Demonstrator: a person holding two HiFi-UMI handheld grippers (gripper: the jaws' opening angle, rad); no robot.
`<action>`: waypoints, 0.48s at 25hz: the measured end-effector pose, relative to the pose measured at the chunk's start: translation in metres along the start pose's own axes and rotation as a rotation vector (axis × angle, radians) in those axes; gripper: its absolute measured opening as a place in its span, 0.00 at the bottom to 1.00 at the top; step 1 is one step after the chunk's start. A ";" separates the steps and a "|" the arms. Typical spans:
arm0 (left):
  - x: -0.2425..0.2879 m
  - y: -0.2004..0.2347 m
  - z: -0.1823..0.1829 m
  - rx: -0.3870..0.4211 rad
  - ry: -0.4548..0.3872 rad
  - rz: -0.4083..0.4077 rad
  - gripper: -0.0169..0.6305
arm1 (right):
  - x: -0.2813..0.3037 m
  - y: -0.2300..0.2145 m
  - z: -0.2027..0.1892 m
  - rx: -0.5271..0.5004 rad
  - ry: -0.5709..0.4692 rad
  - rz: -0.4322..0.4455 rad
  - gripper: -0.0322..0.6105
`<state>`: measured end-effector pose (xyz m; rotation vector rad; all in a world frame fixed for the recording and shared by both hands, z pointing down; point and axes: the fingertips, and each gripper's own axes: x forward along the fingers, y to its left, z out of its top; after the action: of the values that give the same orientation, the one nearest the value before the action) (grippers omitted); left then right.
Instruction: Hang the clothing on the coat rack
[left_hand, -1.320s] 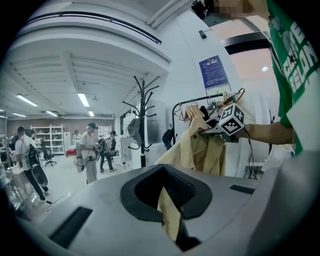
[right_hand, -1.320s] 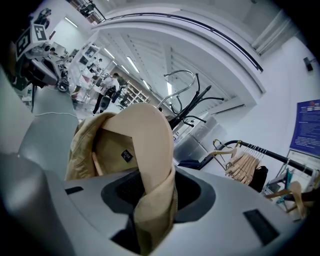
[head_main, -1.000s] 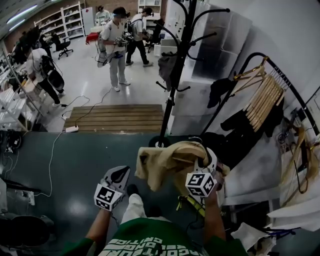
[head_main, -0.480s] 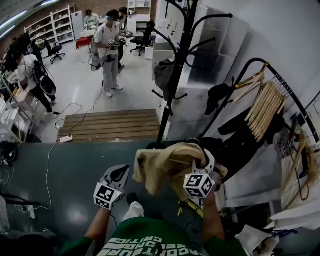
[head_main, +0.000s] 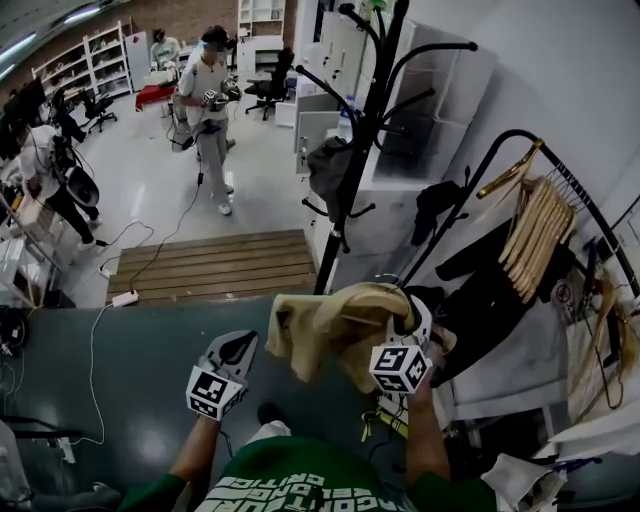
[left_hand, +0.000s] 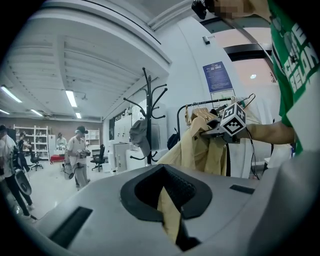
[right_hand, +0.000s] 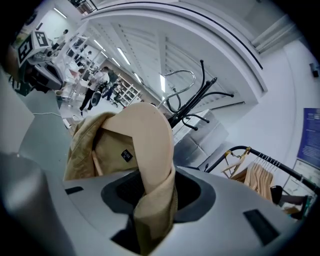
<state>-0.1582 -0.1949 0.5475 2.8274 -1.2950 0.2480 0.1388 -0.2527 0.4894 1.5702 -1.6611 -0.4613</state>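
One jacket (head_main: 330, 325), in left claw (left_hand: 167, 197), right claw (right_hand: 152, 197)

Left hand-held gripper (head_main: 238, 348) and right hand-held gripper (head_main: 412, 325) both pinch cloth (head_main: 330, 325).

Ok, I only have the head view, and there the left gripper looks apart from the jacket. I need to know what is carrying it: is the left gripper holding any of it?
Observer: Yes. In the left gripper view a strip of the tan jacket is pinched between the jaws of the left gripper.
Operator: And how much does the right one have?
Observer: The right gripper view shows the right gripper closed on a thick, bunched fold of the cloth.
Operator: Which side of the jacket faces that camera?
Observer: The inside. A small dark label shows on the lining there.
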 end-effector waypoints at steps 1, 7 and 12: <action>0.002 0.005 0.000 0.000 -0.001 -0.005 0.03 | 0.004 0.000 0.002 0.002 0.004 -0.005 0.30; 0.010 0.036 0.002 -0.002 -0.011 -0.035 0.03 | 0.023 0.002 0.019 0.007 0.039 -0.032 0.30; 0.014 0.053 0.000 0.002 -0.014 -0.065 0.03 | 0.038 0.000 0.031 0.009 0.067 -0.048 0.30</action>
<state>-0.1887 -0.2402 0.5476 2.8717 -1.2033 0.2282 0.1190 -0.2965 0.4810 1.6176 -1.5806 -0.4221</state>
